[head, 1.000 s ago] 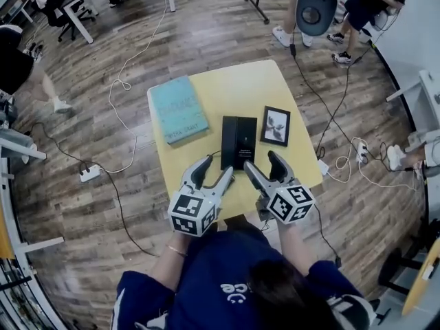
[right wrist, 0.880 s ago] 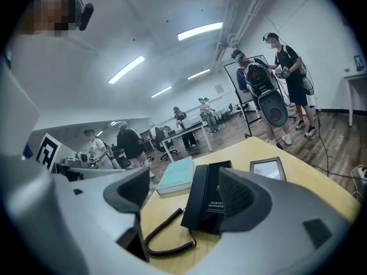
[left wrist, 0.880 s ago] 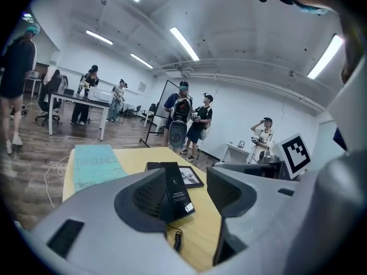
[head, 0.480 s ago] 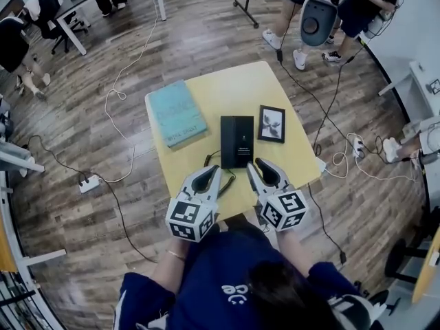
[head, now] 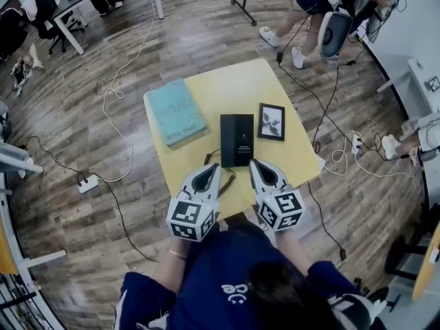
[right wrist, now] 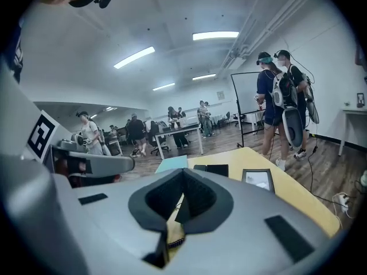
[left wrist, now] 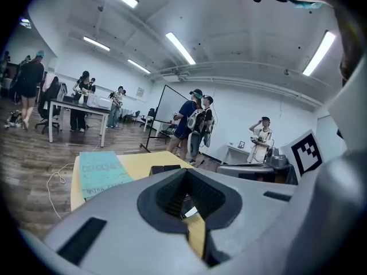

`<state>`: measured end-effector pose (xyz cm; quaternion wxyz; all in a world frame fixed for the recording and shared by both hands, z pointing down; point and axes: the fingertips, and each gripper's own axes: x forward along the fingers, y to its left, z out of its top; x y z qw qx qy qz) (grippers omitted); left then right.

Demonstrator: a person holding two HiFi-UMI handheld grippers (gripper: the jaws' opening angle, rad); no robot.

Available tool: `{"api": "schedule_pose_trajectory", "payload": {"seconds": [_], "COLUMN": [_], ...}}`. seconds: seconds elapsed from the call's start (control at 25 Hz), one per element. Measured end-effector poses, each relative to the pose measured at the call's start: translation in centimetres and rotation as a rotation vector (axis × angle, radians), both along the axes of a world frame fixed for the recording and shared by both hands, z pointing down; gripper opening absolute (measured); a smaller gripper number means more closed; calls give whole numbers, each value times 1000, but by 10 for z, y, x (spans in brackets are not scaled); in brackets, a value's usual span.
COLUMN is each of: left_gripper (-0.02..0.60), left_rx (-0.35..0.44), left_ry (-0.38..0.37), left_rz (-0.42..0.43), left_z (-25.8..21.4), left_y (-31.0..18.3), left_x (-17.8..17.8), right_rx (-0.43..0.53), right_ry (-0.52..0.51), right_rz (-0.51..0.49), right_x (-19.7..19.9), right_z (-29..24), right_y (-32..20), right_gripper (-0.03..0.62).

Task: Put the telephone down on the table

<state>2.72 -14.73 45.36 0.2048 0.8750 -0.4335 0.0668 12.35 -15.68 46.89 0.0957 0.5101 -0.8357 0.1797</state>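
Open-plan research lab or office, set up for recording sessions

A wood-plank floor [head: 206,40] is crossed by loose cables [head: 113,91] run to power strips [head: 89,182]. A small yellow table [head: 234,81] is placed in the open middle, and long desks [left wrist: 77,102] with office chairs [head: 48,12] are ranged along the far side. White walls and ceiling strip lights [left wrist: 180,47] are seen, with a board on a stand [left wrist: 171,107] and several people [right wrist: 274,90] fitted with recording gear.

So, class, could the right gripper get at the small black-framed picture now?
Probably yes: the right gripper sits short of the black-framed picture, bare yellow tabletop between; its fingers, just closed empty, must reopen.
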Motion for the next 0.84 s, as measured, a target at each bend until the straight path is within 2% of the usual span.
{"api": "schedule_pose_trajectory", "payload": {"seconds": [0.84], "left_gripper": [3], "left_rx": [-25], "left_ry": [-24], "left_rz": [3], "left_z": [13], "left_y": [-8], "left_x": [11], "right_rx": [6], "right_ry": [43], "right_rz": [-3], "right_x": [8], "right_z": [4], "right_y": [-5], "right_gripper": [8]}}
